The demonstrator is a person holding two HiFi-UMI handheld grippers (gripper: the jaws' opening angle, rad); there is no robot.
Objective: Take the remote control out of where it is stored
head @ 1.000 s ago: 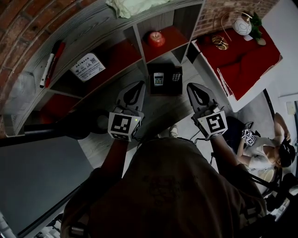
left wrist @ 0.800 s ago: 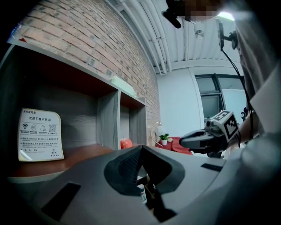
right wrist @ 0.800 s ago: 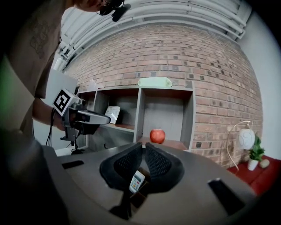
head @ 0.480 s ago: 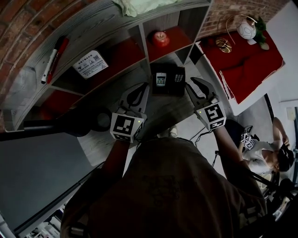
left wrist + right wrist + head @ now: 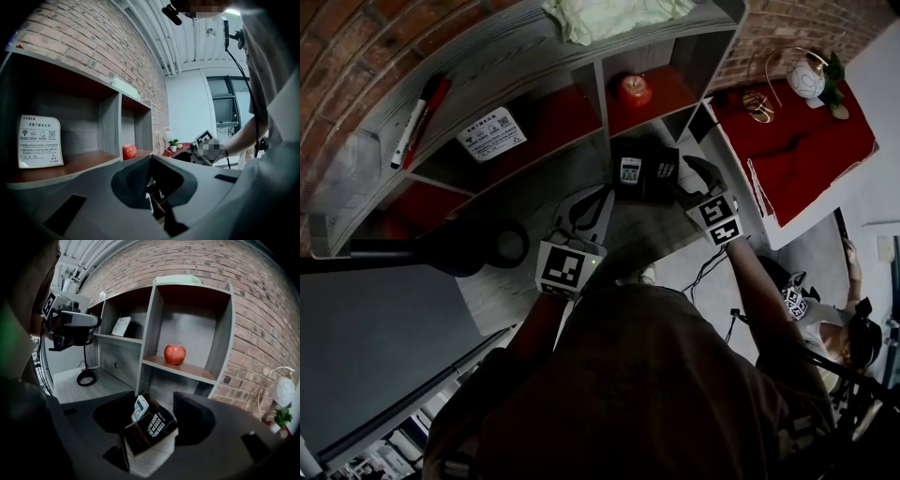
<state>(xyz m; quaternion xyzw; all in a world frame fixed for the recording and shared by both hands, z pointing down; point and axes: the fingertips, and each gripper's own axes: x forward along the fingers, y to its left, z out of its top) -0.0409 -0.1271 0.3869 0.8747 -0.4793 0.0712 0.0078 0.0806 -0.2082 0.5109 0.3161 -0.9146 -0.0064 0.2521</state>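
- Left gripper (image 5: 150, 158) view: jaws tip to tip, empty; the head view hides this under the gripper's body
- Right gripper (image 5: 156, 401) view: jaws partly apart and opening, flanking the holder (image 5: 140, 437) without touching it; white remote (image 5: 139, 408) upright inside, beside a black keypad (image 5: 156, 423)
- Beyond, the shelf (image 5: 180, 370) holds an apple (image 5: 174, 354) and a card (image 5: 40, 141)
- Only the head view shows the pen (image 5: 420, 120) and cloth (image 5: 619, 14) on top
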